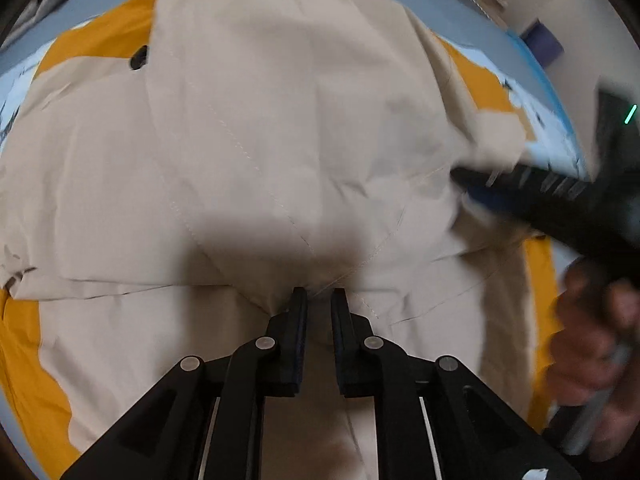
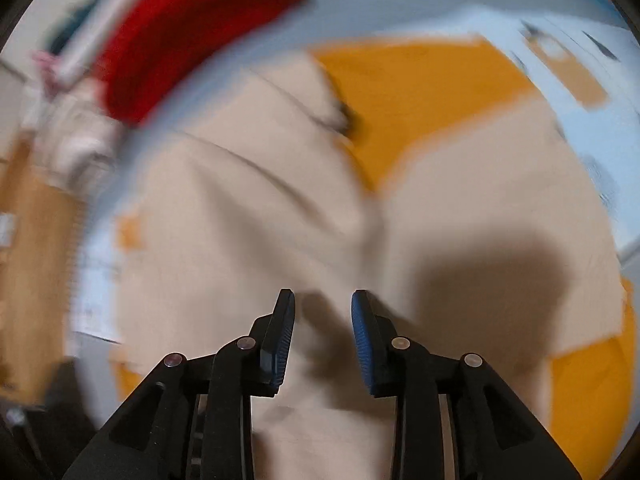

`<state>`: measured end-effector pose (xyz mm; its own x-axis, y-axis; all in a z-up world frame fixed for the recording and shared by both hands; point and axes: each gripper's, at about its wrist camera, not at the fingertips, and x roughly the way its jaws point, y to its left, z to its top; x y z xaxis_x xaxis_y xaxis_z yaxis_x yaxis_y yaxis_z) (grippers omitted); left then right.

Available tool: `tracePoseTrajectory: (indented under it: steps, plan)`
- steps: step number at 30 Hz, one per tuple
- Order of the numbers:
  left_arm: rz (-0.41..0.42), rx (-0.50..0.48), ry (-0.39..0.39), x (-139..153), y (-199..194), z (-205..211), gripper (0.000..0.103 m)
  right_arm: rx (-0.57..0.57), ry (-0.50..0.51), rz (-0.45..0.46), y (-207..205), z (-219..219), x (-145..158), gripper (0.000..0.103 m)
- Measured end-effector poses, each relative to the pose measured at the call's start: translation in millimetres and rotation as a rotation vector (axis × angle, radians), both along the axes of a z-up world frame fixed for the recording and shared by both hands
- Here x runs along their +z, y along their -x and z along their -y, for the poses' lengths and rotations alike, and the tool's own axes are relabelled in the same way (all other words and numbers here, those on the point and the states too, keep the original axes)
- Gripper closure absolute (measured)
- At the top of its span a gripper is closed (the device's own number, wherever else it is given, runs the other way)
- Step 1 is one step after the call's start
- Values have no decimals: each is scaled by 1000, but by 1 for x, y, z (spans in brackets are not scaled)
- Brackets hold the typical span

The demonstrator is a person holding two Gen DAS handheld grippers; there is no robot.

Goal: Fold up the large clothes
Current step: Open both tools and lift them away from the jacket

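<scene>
Left wrist view. My left claw points steeply down onto the beige garment, which spreads ahead of and to both sides of the fingers over a yellow sheet on a pale blue surface. The jaws stand narrowly parted; cloth shows in the gap, but whether the pads pinch it I cannot tell. My right claw enters from the right edge, its tip at a bunched fold of the same garment, with my right hand blurred below it. No writing is legible. The garment is creased, with pale stitched seams converging near my fingertips and a dark button at the upper left.

Right wrist view. My right claw hangs released, jaws clearly apart, nothing gripped between the blue ribbed pads. The beige garment lies directly under and ahead of the fingers, on the yellow sheet. A red cloth sits beyond the pale blue surface, upper left. The picture is motion-blurred; no label can be read.
</scene>
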<state>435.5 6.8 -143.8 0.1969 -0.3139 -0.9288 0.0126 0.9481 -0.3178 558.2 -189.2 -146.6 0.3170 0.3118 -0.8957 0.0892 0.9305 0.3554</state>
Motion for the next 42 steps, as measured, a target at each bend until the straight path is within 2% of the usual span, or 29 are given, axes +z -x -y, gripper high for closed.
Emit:
tracePoseTrajectory:
  steps: [1, 3, 5, 7, 9, 11, 12, 14, 15, 16, 19, 22, 25, 26, 28, 35, 37, 40, 42]
  plan:
    - [7, 1, 8, 4, 0, -3, 91, -20, 9, -34, 0, 5, -9, 72]
    - [42, 6, 6, 16, -1, -11, 88, -46, -5, -43, 0, 11, -7, 72]
    - [65, 28, 11, 24, -1, -19, 87, -57, 81, 37, 2, 9, 15, 72]
    - [79, 76, 25, 29, -6, -33, 87, -47, 111, 141, 7, 1, 36, 72]
    - [89, 131, 38, 37, -10, -41, 87, 5, 54, 232, 13, -14, 52, 72]
    - [100, 180, 49, 45, -6, -55, 87, 94, -4, 272, 19, -32, 56, 72]
    - [104, 191, 53, 46, -4, -59, 87, 154, -33, 266, 21, -46, 54, 70]
    - [111, 203, 57, 50, 1, -66, 87, 288, -77, 161, 26, -72, 32, 65]
    - [113, 203, 54, 52, 3, -67, 87, 344, -18, 55, 30, -87, 10, 65]
    - [115, 205, 46, 53, 6, -70, 87, 349, 43, 16, 34, -92, -2, 65]
    - [123, 220, 41, 59, 15, -78, 87, 322, 71, 55, 42, -92, 1, 65]
    - [143, 232, 43, 69, 28, -81, 87, 396, 101, 150, 61, -106, 17, 65]
    - [172, 248, 19, 78, 40, -82, 87, 473, 205, 104, 76, -115, 2, 65]
    - [185, 254, 12, 83, 48, -87, 87, 458, 216, 107, 81, -113, 2, 65]
    - [221, 259, 5, 92, 60, -89, 87, 414, 185, 126, 83, -109, 13, 65]
    - [347, 240, -58, 122, 95, -101, 87, 346, 148, 408, 111, -108, 99, 65]
    - [377, 230, -106, 127, 102, -104, 87, 330, 152, 466, 118, -113, 121, 65]
    - [399, 231, -107, 133, 110, -110, 87, 276, 154, 538, 137, -111, 148, 65]
    - [416, 204, -144, 140, 118, -109, 87, 249, 160, 553, 147, -107, 158, 65]
